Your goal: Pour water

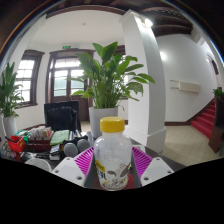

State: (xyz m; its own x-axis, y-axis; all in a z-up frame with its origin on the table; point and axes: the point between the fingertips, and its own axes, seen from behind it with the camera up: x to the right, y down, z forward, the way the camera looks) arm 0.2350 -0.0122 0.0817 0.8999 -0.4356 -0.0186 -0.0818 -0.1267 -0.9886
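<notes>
Gripper (112,168) holds a clear bottle (112,160) with yellow cap (113,125) upright — both pink-padded fingers (84,157) pressed against its sides. Beyond it — a potted plant (108,80), a white pillar (142,75), red stairs (206,118).

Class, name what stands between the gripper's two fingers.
In the gripper view, a clear bottle with a yellow cap stands between the gripper's pink-padded fingers.
</notes>
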